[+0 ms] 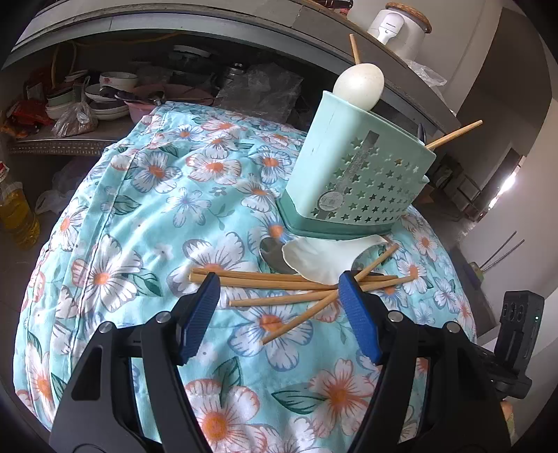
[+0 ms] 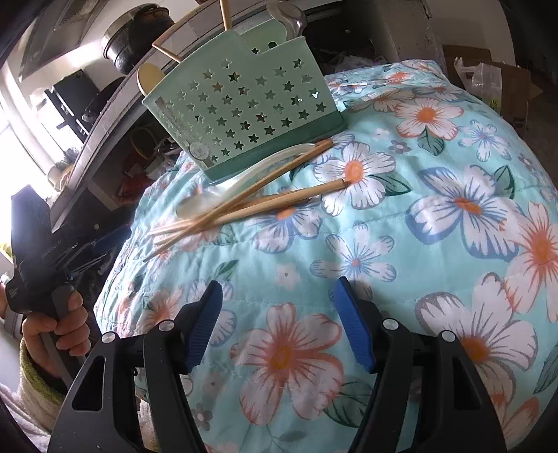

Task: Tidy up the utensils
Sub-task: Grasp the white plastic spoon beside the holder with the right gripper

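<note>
Where the floral quilted cloth (image 1: 146, 195) drapes over a rounded surface, a mint-green utensil caddy (image 1: 355, 174) with star-shaped cut-outs stands on its darker green base near the far side. A cream spoon bowl (image 1: 359, 85) and two wooden chopstick ends rise out of the caddy's top. Just in front of its base lie a white ceramic spoon (image 1: 327, 258) and a metal spoon (image 1: 273, 254), the white one overlapping the metal one. A loose bundle of wooden chopsticks (image 1: 296, 285) lies crossed on the cloth beside them, some touching the white spoon. Behind the cloth, a grey shelf (image 1: 69, 143) holds stacked bowls (image 1: 111, 94) and plastic bags, and a bottle of yellow oil (image 1: 17, 216) stands at the left edge. A white appliance (image 1: 387, 26) sits on the counter above.

The left gripper (image 1: 279, 289) tilts downward with its blue-padded jaws spread wide right over the chopsticks; several sticks pass between the pads, and I cannot tell whether any pad touches them. In the right wrist view, the left gripper's black body is held by a hand (image 2: 59, 327) in a pale sleeve at the left edge. The right gripper (image 2: 277, 296) also tilts down, jaws apart with nothing between them, hovering over bare cloth well short of the chopsticks.

Open cloth spreads to the right and near side of the utensils. The caddy blocks the far side, and the cloth falls away at the left edge.
</note>
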